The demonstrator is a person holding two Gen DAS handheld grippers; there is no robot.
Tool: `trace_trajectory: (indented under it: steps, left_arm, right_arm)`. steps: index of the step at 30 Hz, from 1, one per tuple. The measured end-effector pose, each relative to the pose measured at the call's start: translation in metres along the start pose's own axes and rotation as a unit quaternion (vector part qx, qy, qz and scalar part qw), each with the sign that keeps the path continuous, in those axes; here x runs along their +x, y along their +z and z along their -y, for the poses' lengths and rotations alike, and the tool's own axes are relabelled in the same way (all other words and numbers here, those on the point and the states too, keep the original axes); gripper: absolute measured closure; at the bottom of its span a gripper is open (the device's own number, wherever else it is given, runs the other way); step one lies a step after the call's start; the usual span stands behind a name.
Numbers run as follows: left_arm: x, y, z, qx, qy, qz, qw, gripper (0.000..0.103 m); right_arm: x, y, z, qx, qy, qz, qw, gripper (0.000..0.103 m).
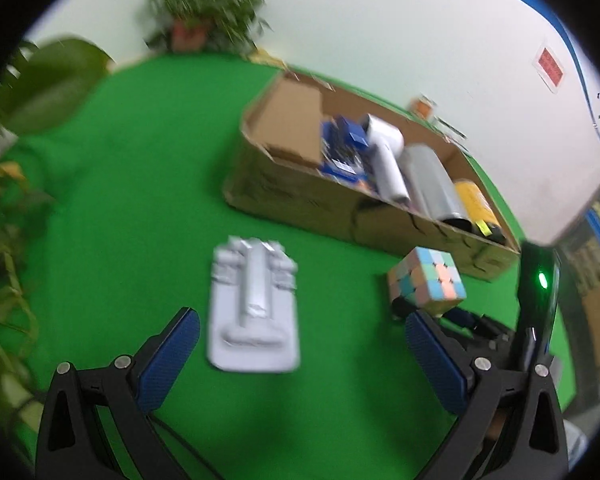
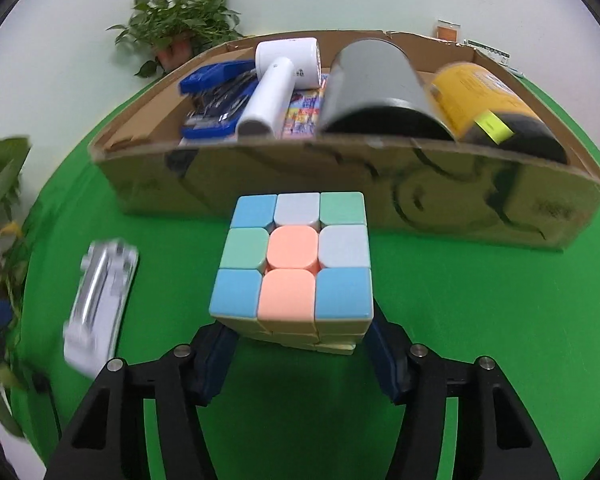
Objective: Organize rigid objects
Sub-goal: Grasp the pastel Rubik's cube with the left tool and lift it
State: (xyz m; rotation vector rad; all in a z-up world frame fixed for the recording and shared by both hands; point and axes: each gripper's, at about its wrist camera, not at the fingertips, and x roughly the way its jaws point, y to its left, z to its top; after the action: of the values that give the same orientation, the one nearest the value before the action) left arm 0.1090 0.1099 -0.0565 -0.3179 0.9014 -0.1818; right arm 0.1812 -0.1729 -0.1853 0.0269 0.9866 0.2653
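Note:
A pastel puzzle cube point(image 2: 294, 266) is held between the blue pads of my right gripper point(image 2: 300, 340), in front of the cardboard box point(image 2: 420, 196); the cube also shows in the left wrist view point(image 1: 428, 280). A white flat packet with a silver tool point(image 1: 256, 308) lies on the green cloth just ahead of my left gripper point(image 1: 300, 344), which is open and empty. The packet also shows at the left of the right wrist view point(image 2: 100, 300). The box point(image 1: 308, 200) holds a white hair dryer point(image 2: 280, 80), a grey cylinder point(image 2: 376, 88), a yellow can point(image 2: 484, 100) and blue items point(image 2: 216, 96).
Potted plants stand at the back point(image 2: 180, 28) and along the left edge point(image 1: 4, 208). A white wall runs behind the box. The green cloth point(image 1: 120, 160) covers the table around the box. The right gripper's body with a green light point(image 1: 540, 280) is at the right of the left wrist view.

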Motion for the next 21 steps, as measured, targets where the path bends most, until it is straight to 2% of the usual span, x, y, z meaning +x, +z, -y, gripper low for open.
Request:
trace_trajectory:
  steps: [3,6,11,13,15,18,21]
  left_arm:
    - [0.012,-0.009,0.011,0.001,-0.055,-0.045,0.9975,0.002]
    - [0.024,-0.021,0.028,0.006,-0.106,-0.079,0.9912,0.002]
    - [0.043,-0.044,0.056,0.005,-0.197,-0.157,0.9677,0.002]
    - [0.052,-0.054,0.064,-0.002,-0.218,-0.19,0.9572,0.002]
    - [0.058,-0.059,0.069,-0.008,-0.226,-0.209,0.9514,0.002]
    - [0.063,-0.069,0.077,-0.008,-0.231,-0.231,0.9451,0.003]
    - [0.063,-0.071,0.081,-0.003,-0.232,-0.231,0.9451,0.005]
  right_arm:
    - [-0.03,-0.033,0.012,-0.01,0.016,-0.001,1.0,0.046]
    - [-0.057,-0.068,0.022,-0.024,0.023,0.0,0.999,0.046]
    - [-0.088,-0.105,0.032,-0.047,0.033,0.01,0.998,0.046]
    - [-0.098,-0.114,0.041,-0.041,0.034,0.014,0.998,0.046]
    - [-0.106,-0.125,0.044,-0.037,0.035,0.019,0.999,0.046]
    - [-0.108,-0.129,0.041,-0.037,0.04,0.022,0.998,0.046]
    - [-0.108,-0.13,0.037,-0.041,0.053,0.023,0.997,0.046]
